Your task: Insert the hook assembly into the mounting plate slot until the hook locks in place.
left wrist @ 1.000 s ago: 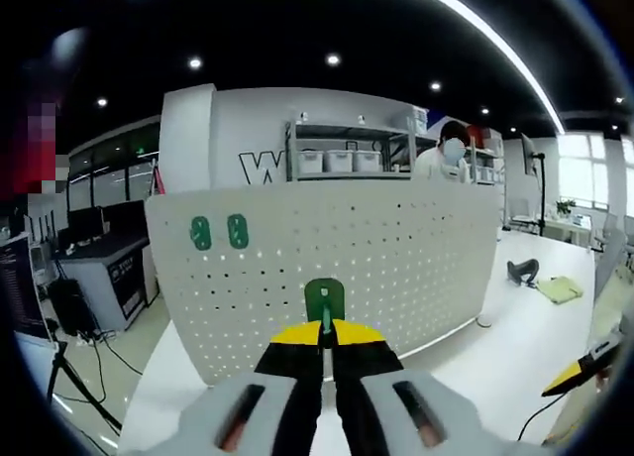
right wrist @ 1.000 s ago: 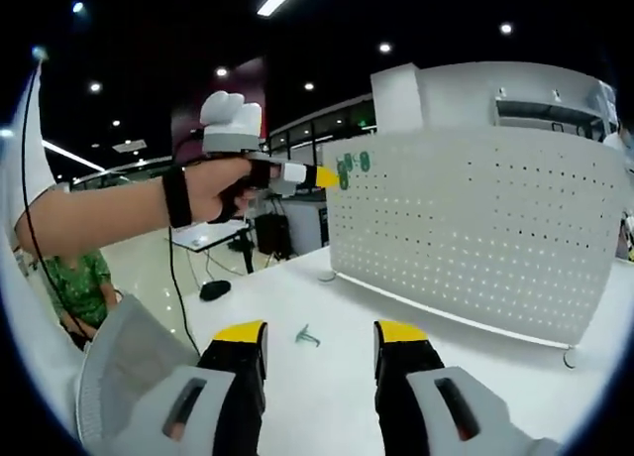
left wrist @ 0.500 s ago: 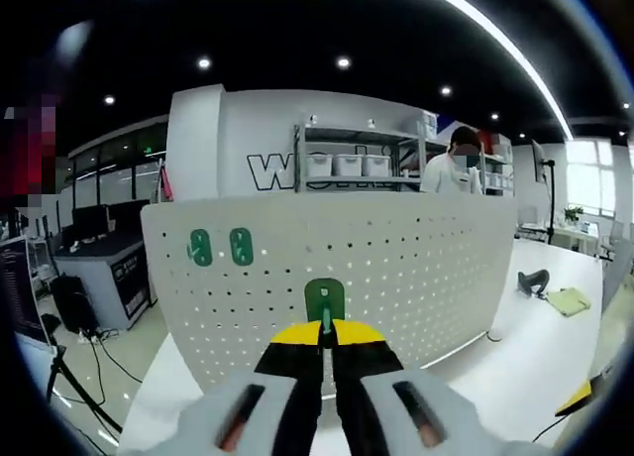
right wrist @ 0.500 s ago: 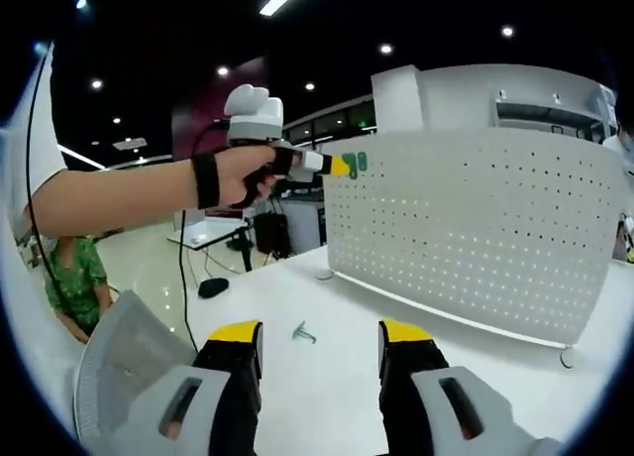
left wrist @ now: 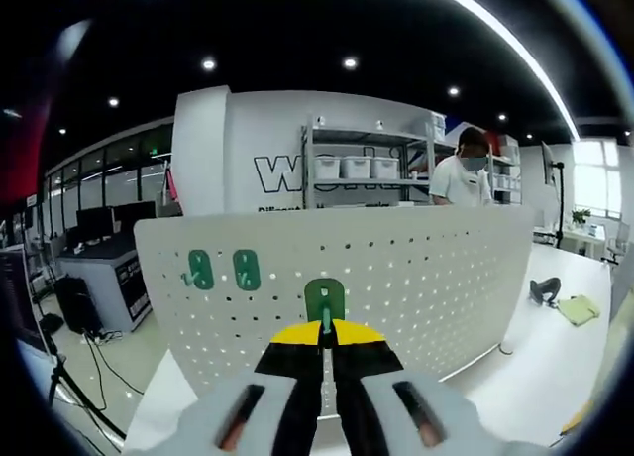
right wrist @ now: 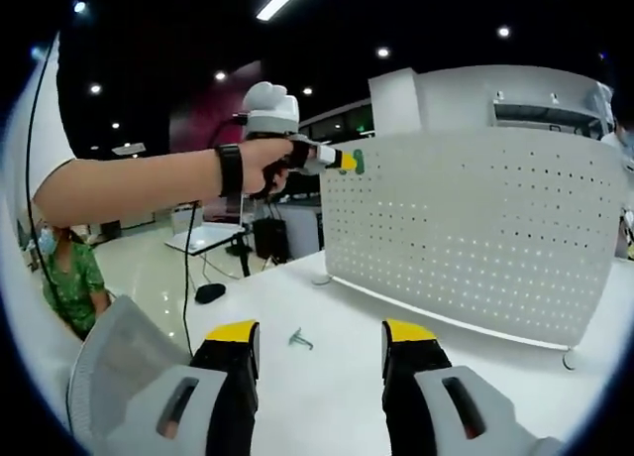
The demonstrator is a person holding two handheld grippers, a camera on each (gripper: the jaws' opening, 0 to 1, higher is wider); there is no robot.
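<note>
Left gripper: fingers clamped on a green hook, held up before the white pegboard. Two green hooks seated on board's upper left. Right gripper: fingers apart, empty, above table; spare hook lying there.

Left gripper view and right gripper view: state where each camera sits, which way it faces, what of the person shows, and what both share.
Left gripper view: rides the left tongs, shut on a green hook, facing the white pegboard head-on, two green hooks already on it.
Right gripper view: rides the open right tongs, low over the white table, facing the pegboard obliquely; the person's forearm holds the left tongs at the board's top corner; a spare hook lies on the table.
Shared: pegboard, left tongs.
</note>
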